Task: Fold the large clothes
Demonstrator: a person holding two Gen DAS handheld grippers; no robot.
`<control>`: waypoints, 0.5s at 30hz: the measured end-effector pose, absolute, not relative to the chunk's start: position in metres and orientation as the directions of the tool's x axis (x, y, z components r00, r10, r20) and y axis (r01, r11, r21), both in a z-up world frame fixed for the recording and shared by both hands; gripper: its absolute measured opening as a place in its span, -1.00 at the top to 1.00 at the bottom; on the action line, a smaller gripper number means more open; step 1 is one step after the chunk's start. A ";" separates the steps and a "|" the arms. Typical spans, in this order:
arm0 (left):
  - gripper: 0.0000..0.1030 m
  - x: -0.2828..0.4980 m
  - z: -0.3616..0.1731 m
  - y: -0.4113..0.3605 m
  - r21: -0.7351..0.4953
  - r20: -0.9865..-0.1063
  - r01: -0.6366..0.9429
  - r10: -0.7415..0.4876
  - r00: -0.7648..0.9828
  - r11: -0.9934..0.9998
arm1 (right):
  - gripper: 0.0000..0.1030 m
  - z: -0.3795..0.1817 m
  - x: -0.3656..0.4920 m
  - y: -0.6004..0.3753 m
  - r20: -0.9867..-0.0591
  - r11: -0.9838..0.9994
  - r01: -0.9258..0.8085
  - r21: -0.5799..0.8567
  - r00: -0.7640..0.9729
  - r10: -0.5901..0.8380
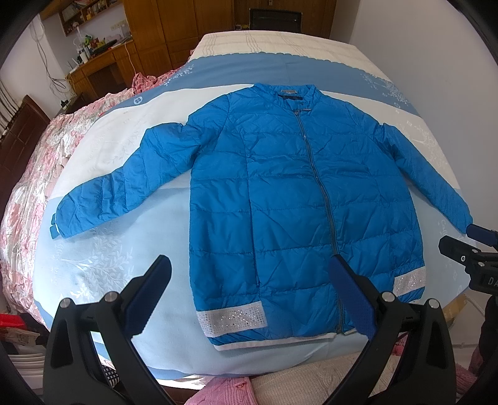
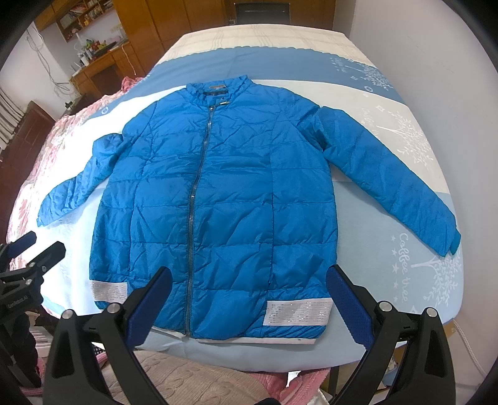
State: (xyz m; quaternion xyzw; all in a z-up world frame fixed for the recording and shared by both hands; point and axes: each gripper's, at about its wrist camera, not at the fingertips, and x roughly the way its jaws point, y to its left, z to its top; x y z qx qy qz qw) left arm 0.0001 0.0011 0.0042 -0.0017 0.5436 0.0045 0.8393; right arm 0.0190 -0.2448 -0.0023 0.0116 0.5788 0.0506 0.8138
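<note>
A blue quilted jacket lies flat and zipped on the bed, collar away from me, both sleeves spread out, silver sequin bands near the hem. It also shows in the right wrist view. My left gripper is open and empty, held above the jacket's hem. My right gripper is open and empty, also above the hem. The right gripper shows at the right edge of the left wrist view; the left gripper shows at the left edge of the right wrist view.
The bed has a blue and white cover with tree prints. A pink floral quilt lies along the left side. Wooden cabinets and a desk stand behind. Pink cloth lies at the near edge.
</note>
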 end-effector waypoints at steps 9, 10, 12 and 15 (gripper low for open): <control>-0.94 0.002 0.005 0.001 0.006 -0.914 -0.009 0.009 0.405 1.000 | -0.92 -0.002 0.019 -0.250 -0.940 0.995 -0.063 0.079 0.329 0.095; -0.94 0.002 0.005 0.001 0.007 -0.914 -0.008 0.010 0.405 1.000 | -0.92 -0.003 0.018 -0.253 -0.939 0.995 -0.060 0.080 0.331 0.095; -0.94 0.004 0.003 -0.003 0.011 -0.914 -0.005 0.012 0.406 1.000 | -0.92 -0.004 0.019 -0.257 -0.938 0.995 -0.053 0.083 0.334 0.096; -0.94 0.010 0.001 -0.009 0.016 -0.913 0.006 0.012 0.409 1.000 | -0.92 -0.008 0.022 -0.267 -0.934 0.995 -0.035 0.091 0.343 0.097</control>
